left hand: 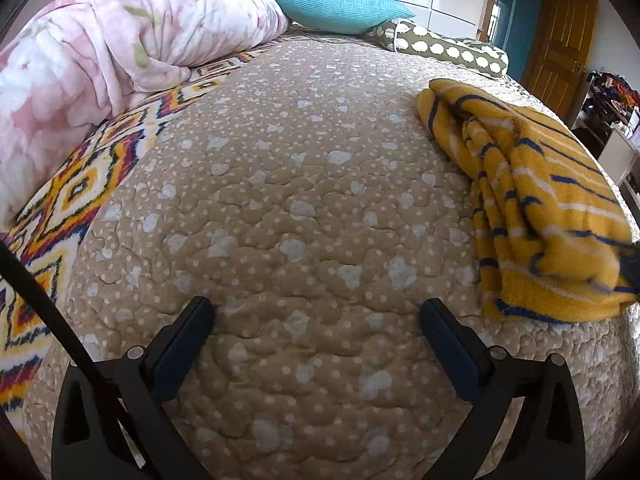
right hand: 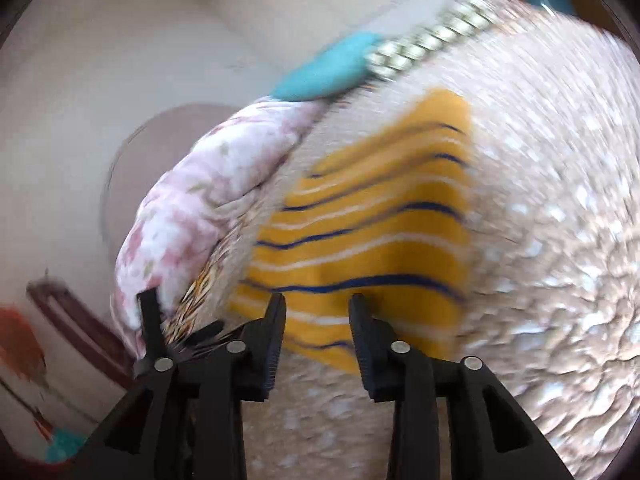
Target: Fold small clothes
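Observation:
A yellow garment (left hand: 536, 208) with blue and white stripes lies folded in a bundle on the beige quilted bed (left hand: 304, 216), at the right. My left gripper (left hand: 316, 312) is wide open and empty over the bare quilt, left of the garment. In the blurred right wrist view the same garment (right hand: 372, 232) lies flat on the quilt (right hand: 560, 240). My right gripper (right hand: 317, 304) is open and empty just above the garment's near edge. The other gripper's finger (right hand: 150, 320) shows at the left.
A pink floral duvet (left hand: 104, 56) is heaped at the back left over a zigzag-patterned blanket (left hand: 60, 216). A turquoise pillow (left hand: 336, 6) and a spotted olive cushion (left hand: 444, 46) lie at the head. A wooden door (left hand: 560, 40) and cluttered furniture (left hand: 612, 120) stand to the right.

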{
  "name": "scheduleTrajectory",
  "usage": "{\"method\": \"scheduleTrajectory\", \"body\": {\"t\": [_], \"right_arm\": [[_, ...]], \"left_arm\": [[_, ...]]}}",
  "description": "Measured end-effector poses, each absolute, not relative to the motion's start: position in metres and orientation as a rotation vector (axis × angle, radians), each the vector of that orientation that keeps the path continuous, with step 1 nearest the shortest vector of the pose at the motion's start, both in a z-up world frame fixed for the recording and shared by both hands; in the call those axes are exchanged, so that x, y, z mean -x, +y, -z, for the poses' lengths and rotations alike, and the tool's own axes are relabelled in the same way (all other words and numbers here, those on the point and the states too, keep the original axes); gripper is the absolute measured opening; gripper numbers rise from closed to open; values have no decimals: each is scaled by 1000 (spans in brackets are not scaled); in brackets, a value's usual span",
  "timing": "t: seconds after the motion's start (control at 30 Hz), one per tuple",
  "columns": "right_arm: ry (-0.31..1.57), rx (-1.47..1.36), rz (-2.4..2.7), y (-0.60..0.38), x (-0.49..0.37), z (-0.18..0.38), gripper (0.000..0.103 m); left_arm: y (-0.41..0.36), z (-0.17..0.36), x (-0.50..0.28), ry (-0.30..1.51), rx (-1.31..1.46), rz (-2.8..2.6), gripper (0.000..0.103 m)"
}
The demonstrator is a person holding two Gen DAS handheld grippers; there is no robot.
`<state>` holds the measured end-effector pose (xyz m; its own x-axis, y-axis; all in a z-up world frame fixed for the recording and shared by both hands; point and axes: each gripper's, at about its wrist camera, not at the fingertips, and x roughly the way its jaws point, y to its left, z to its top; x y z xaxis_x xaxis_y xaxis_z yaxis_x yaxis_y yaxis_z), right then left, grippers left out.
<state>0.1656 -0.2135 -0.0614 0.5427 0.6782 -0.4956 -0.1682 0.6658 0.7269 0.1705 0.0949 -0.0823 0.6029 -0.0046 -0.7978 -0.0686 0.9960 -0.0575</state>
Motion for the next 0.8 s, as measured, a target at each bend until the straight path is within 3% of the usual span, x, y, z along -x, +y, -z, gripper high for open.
{"method": "scheduleTrajectory", "body": {"t": [0.03,0.1,0.4,0.57,0.8], "right_arm": [[864,-711,-549,-219,-167,69,23],[849,-790,-551,-232,-164,78,17],[816,-758,-534,-246,-153,74,17],[728,-692,-447,-245,-145,40,23],[749,-684,-415,-242,-240,25,23]], "left_arm": [[95,82,-171,924,84,-39,102],[94,83,-171,925,79,-43,103],[94,82,-171,921,82,-43,103],[94,82,-170,921,81,-44,103],[94,82,-171,922,79,-46,103]]}}
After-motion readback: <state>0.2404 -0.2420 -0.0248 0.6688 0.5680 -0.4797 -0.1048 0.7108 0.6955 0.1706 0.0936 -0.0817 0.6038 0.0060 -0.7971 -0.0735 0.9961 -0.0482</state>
